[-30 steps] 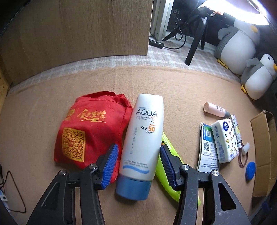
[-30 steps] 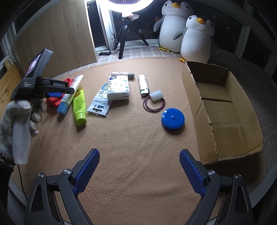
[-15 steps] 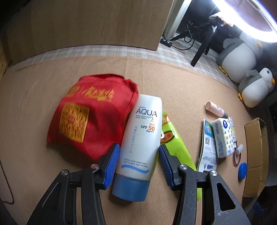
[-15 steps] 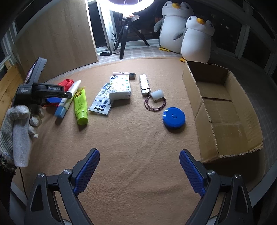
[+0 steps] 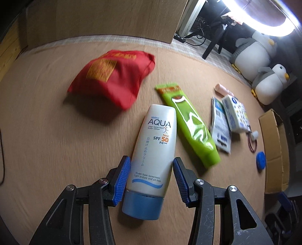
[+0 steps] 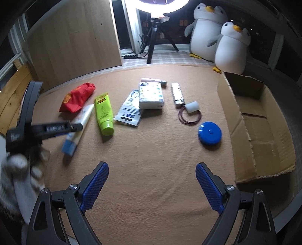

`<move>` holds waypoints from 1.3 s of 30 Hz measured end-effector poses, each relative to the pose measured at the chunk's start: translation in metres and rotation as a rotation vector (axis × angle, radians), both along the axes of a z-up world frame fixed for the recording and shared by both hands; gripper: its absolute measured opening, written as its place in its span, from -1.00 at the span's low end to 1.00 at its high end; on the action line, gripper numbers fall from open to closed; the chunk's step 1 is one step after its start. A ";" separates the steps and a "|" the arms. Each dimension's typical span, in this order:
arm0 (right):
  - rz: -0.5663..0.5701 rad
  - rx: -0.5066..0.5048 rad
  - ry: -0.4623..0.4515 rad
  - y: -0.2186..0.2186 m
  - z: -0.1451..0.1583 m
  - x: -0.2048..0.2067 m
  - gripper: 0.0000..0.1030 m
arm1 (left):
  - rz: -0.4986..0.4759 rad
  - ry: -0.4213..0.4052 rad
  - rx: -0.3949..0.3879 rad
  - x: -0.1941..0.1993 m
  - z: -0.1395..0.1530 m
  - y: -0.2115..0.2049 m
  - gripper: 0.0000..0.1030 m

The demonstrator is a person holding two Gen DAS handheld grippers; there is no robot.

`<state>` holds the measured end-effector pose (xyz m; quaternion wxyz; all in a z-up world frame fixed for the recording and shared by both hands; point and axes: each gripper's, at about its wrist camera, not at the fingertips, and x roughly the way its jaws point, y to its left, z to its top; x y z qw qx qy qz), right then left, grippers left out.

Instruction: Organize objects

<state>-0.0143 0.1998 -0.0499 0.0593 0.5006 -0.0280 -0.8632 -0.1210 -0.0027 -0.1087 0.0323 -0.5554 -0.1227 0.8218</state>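
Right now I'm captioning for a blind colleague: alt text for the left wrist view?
The left gripper clamps a white AQUA sunscreen tube above a tan mat; red pouch, green tube and cardboard box lie beyond.

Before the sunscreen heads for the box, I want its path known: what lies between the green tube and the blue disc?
In the right wrist view, a flat printed sachet partly under a tissue pack; nearer the blue disc, bare mat.

Pretty dim room, only the ring light [image 6: 163, 5] up top blowing out white, heavy fisheye bending with dark corners, and motion blur smearing the red pouch [image 5: 113, 77] and gloved hand [image 6: 20, 173].
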 end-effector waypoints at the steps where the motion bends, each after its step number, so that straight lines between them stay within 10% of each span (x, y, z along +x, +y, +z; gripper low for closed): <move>1: 0.004 -0.006 -0.003 -0.001 -0.001 -0.001 0.78 | -0.003 0.002 -0.001 0.006 0.000 0.002 -0.01; 11: 0.089 -0.132 -0.076 -0.027 -0.013 -0.025 0.78 | -0.130 0.041 0.019 0.048 0.018 -0.001 0.32; 26: 0.188 -0.302 -0.307 -0.083 -0.057 -0.080 0.78 | -0.261 -0.005 0.133 0.060 0.009 0.001 0.31; 32: 0.208 -0.367 -0.390 -0.092 -0.074 -0.088 0.25 | -0.256 -0.023 0.180 0.058 0.004 -0.006 0.09; 39: 0.248 -0.378 -0.411 -0.100 -0.073 -0.094 0.18 | -0.259 -0.049 0.173 0.058 -0.005 -0.006 -0.02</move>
